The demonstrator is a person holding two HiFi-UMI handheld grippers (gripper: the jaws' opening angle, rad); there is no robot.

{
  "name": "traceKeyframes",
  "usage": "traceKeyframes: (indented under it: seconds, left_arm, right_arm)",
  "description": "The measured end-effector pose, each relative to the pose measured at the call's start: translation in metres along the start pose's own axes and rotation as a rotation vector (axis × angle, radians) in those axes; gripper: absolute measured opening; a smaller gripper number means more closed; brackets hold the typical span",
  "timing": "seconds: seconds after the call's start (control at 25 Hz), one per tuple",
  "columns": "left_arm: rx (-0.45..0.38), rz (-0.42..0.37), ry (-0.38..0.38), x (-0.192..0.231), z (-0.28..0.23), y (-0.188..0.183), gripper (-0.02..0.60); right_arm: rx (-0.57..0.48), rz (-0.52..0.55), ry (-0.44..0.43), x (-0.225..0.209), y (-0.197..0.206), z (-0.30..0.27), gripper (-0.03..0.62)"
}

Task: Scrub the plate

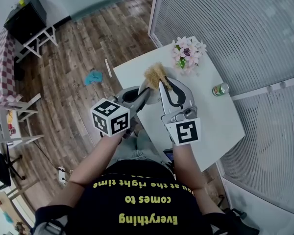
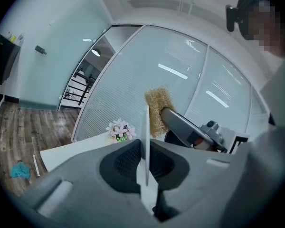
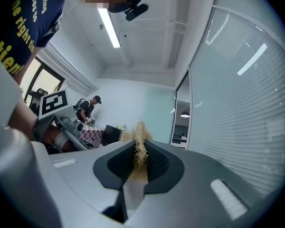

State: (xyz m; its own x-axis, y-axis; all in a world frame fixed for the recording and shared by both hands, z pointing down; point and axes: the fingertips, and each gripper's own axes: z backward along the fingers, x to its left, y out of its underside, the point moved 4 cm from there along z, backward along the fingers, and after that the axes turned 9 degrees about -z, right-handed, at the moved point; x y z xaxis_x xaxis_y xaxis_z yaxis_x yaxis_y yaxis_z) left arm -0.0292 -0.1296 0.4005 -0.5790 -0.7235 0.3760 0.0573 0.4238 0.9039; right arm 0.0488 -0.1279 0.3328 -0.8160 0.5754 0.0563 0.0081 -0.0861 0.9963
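Observation:
A thin white plate [image 2: 145,137] stands edge-on between the jaws of my left gripper [image 2: 145,163], which is shut on its rim. In the head view the plate [image 1: 147,88] is held above the table's near-left corner by the left gripper [image 1: 138,96]. My right gripper [image 3: 139,158] is shut on a tan straw scrubber [image 3: 140,144]. The scrubber [image 1: 155,74] sticks out past the right gripper [image 1: 165,84] and lies against the plate's far side. From the left gripper view the scrubber [image 2: 157,109] shows just right of the plate's edge, with the right gripper [image 2: 190,129] behind it.
A white table [image 1: 210,126] carries a bunch of pink flowers [image 1: 187,53] and a green can [image 1: 219,89]. Ribbed glass walls close the right side. A blue cloth [image 1: 93,76] lies on the wooden floor at left. A person [image 3: 88,109] stands far back.

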Motion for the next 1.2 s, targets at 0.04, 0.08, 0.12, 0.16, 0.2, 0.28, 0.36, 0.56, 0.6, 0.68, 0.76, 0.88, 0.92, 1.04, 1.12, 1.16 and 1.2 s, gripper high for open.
traceKeyframes:
  seconds: [0.04,0.08,0.12,0.16,0.2,0.28,0.36,0.56,0.6,0.68,0.76,0.88,0.92,1.04,1.12,1.16,1.2]
  left_arm:
    - [-0.002,0.0,0.001,0.0,0.0,0.0,0.018]
    - [-0.003,0.0,0.002,0.0,-0.001,0.001,0.018]
    - [-0.004,0.001,0.004,0.0,-0.001,0.001,0.018]
    - [-0.004,0.002,0.005,-0.001,-0.001,0.002,0.018]
    - [-0.003,0.003,0.006,-0.001,-0.001,0.003,0.018]
    - [-0.002,0.004,0.008,-0.002,-0.001,0.003,0.018]
    - [-0.002,0.005,0.008,-0.003,0.0,0.003,0.018]
    - [-0.001,0.005,0.011,-0.002,0.0,0.005,0.018]
    - [-0.001,0.005,0.012,-0.002,0.0,0.005,0.018]
    - [-0.004,0.005,0.014,-0.003,0.001,0.004,0.018]
    - [-0.007,0.004,0.016,-0.003,0.001,0.003,0.02]
    - [-0.01,0.004,0.018,-0.004,0.0,0.003,0.02]
    - [-0.011,0.003,0.019,-0.004,0.0,0.003,0.02]
    - [-0.011,0.003,0.021,-0.004,0.0,0.003,0.02]
    - [-0.012,0.004,0.023,-0.004,-0.001,0.003,0.02]
    - [-0.013,0.005,0.024,-0.004,-0.001,0.003,0.02]
    - [-0.015,0.006,0.026,-0.004,-0.001,0.002,0.02]
  right_arm:
    - [0.0,0.001,0.003,-0.001,0.001,0.0,0.035]
    - [0.0,0.002,0.006,-0.002,0.002,0.001,0.035]
    - [0.0,0.003,0.009,-0.004,0.003,0.001,0.035]
    - [0.001,0.001,0.013,-0.006,0.003,0.001,0.035]
    - [0.001,0.0,0.018,-0.007,0.004,0.002,0.035]
    - [0.003,-0.003,0.027,-0.01,0.005,0.003,0.035]
    - [0.007,-0.005,0.035,-0.013,0.006,0.004,0.034]
    - [0.016,-0.006,0.052,-0.021,0.011,0.005,0.034]
    - [0.019,-0.002,0.056,-0.022,0.011,0.005,0.035]
    - [0.023,0.003,0.064,-0.025,0.012,0.006,0.034]
    - [0.028,0.009,0.074,-0.029,0.012,0.007,0.034]
    - [0.036,0.017,0.09,-0.036,0.015,0.009,0.034]
    - [0.037,0.016,0.096,-0.038,0.016,0.01,0.034]
    - [0.044,0.013,0.111,-0.044,0.019,0.012,0.034]
    - [0.047,0.01,0.119,-0.046,0.02,0.013,0.034]
    - [0.049,0.009,0.124,-0.048,0.021,0.013,0.034]
    - [0.051,0.008,0.129,-0.05,0.022,0.014,0.034]
